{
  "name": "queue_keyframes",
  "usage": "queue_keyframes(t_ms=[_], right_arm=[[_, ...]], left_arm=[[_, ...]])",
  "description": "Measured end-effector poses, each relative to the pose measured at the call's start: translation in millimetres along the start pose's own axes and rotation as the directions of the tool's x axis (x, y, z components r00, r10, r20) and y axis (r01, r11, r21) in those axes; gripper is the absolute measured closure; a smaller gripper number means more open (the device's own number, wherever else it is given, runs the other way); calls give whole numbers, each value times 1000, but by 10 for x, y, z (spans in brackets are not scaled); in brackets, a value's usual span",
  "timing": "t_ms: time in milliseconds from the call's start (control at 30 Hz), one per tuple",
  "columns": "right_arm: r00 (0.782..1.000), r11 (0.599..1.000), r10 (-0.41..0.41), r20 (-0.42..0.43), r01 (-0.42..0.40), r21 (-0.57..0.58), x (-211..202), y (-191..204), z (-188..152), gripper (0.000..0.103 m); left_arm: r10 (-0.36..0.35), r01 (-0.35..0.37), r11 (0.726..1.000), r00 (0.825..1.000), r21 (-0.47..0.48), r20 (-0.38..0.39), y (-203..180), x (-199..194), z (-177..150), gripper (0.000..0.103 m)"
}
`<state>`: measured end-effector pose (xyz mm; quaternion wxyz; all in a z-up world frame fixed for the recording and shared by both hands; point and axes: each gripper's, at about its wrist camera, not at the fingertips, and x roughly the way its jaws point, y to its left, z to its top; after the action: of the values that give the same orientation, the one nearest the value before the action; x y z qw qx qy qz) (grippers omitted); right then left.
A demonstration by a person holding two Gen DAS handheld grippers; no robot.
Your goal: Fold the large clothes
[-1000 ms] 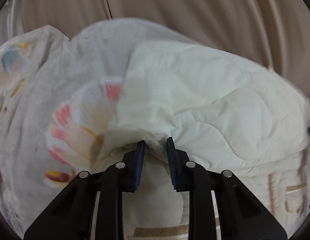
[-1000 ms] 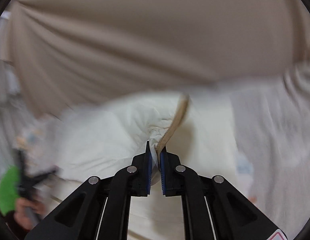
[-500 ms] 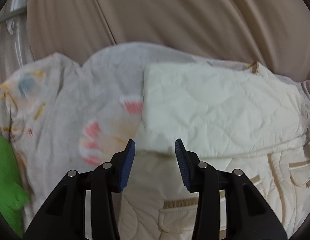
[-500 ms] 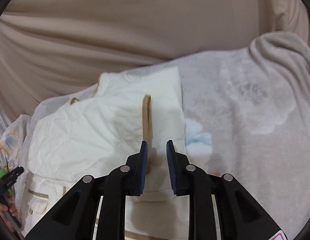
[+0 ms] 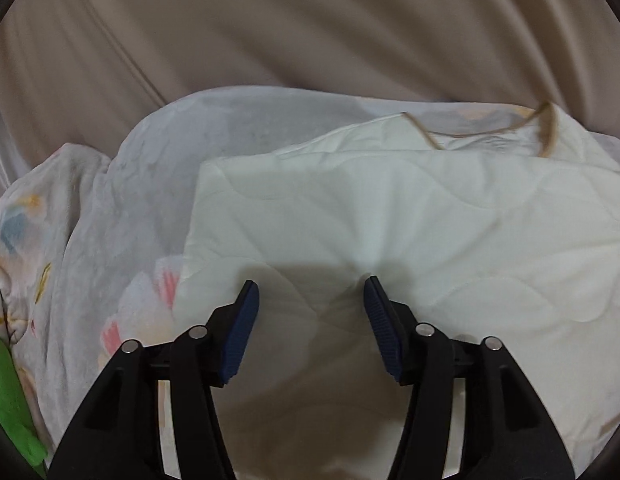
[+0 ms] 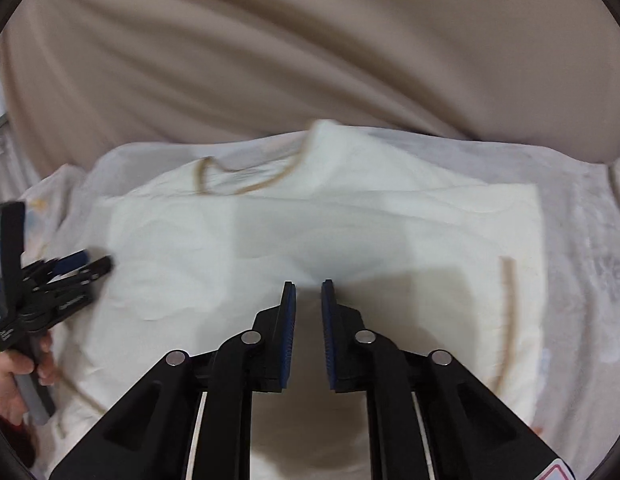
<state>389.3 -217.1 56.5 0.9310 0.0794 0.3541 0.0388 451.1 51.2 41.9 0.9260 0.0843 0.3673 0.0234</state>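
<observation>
A cream quilted jacket [image 5: 390, 216] with tan trim lies folded on a pale floral blanket [image 5: 122, 208]. It also shows in the right wrist view [image 6: 310, 224], with its tan-edged collar [image 6: 246, 184] at the far side. My left gripper [image 5: 310, 292] is wide open and empty, just above the jacket's near left part. My right gripper [image 6: 309, 288] is open with a narrow gap and empty, over the jacket's middle. The left gripper also shows in the right wrist view [image 6: 82, 264], held by a hand at the jacket's left edge.
A beige curtain [image 5: 310, 28] hangs behind the bed and fills the top of both views. A green object [image 5: 10, 400] lies at the left edge of the blanket. Bare blanket [image 6: 590, 264] extends to the right of the jacket.
Both grippers let go of the jacket and opened. The folded part now lies flat on the jacket. Both grippers drew back and now sit over the folded jacket.
</observation>
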Motion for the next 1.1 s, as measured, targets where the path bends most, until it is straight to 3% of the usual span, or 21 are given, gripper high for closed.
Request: queue_keyframes(t_ms=[67,167,333,467,533,600,733,867,933,1000,1100], right_arm=[[997,993,-83,-5,84,78,49,-362,-21,103],[1000,980,-19,-13,21,195,-45,-725,-113,103],[996,989,37,83,-48,142,-633,-677,-355,95],[998,995,64,22,-65,77,-712,-544,-656,95],[999,998,35,-35,-33,55,-613,-549,-771,95],[995,998,-30,-99,35,49,-467,-611,-851,103],[996,989,-29,-84,40,139,-580,-779,-906,103],[994,990,-98,-57,103,98,-1111,-712,-1100,92],[994,991,-91,-64,96,88,-1361,-709,-1267,82],[994,992,-72,-76,80,101,-1636,-754,-1522,57],[994,990,-77,-78,85,111,-2012,-771,-1955,45]], left_arm=[[19,-19,1000,1000,-19,7,110,69,-14,31],[18,-18,999,1000,-38,5,257,65,-24,30],[-80,82,994,996,-73,31,478,-368,-230,31],[-130,130,991,992,-35,7,494,-602,-526,31],[-113,112,994,993,-10,-25,448,-576,-624,31],[-43,44,999,998,21,-52,423,-471,-716,30],[-13,12,1000,997,-14,-78,599,-435,-869,30],[-58,57,998,994,-15,-92,721,-727,-1124,31],[-100,100,995,990,-7,-98,745,-926,-1332,28],[-129,129,992,986,-5,-109,754,-1103,-1541,21],[-180,179,984,978,-15,-105,802,-1389,-1870,13]])
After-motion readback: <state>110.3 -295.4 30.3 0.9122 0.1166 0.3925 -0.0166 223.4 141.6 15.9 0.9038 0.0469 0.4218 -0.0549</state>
